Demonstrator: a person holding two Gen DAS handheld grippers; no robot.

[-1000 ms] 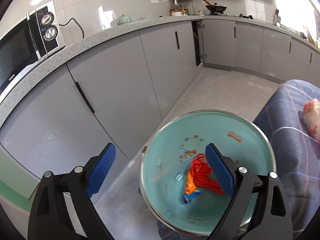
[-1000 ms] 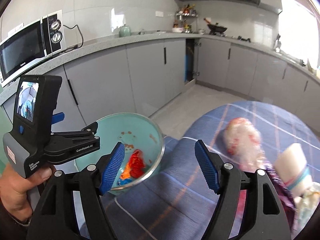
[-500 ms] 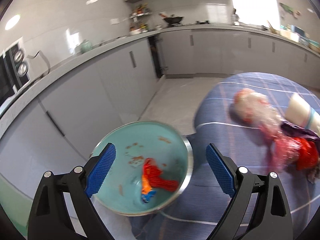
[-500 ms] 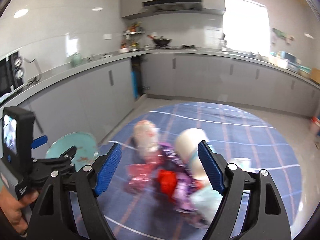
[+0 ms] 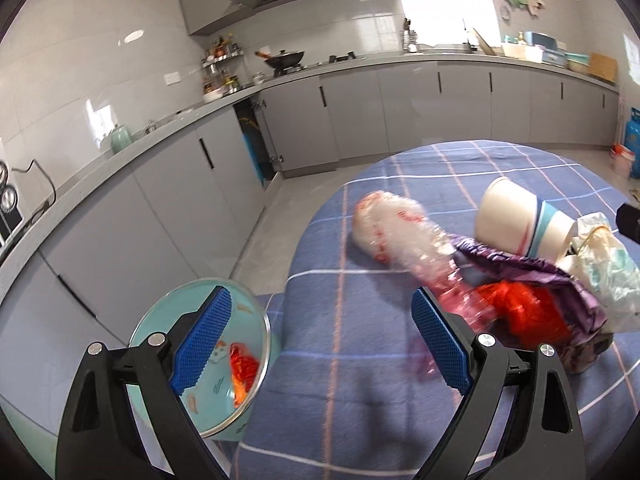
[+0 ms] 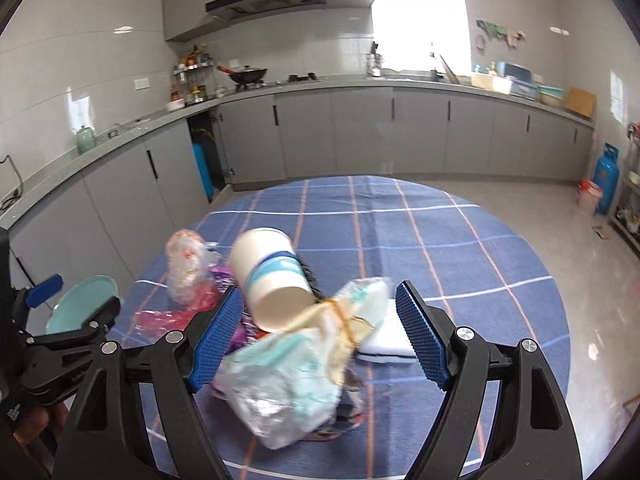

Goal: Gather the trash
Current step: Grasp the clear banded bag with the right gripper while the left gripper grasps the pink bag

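A pile of trash lies on the blue checked tablecloth: a clear plastic wrapper with red print, a tipped white paper cup, a purple wrapper, a red wrapper and a pale crumpled plastic bag. A teal bowl at the table's left edge holds a red-orange wrapper. My left gripper is open and empty between bowl and pile. My right gripper is open, its jaws on either side of the bag and cup.
A white flat pad lies behind the bag. Grey kitchen cabinets and a counter run along the left and back. A blue gas cylinder stands on the floor at far right. The tablecloth stretches beyond the pile.
Both grippers have swung right, away from the teal bowl and toward the trash pile. The right gripper has come closer to the cup and bag. Both stayed open.
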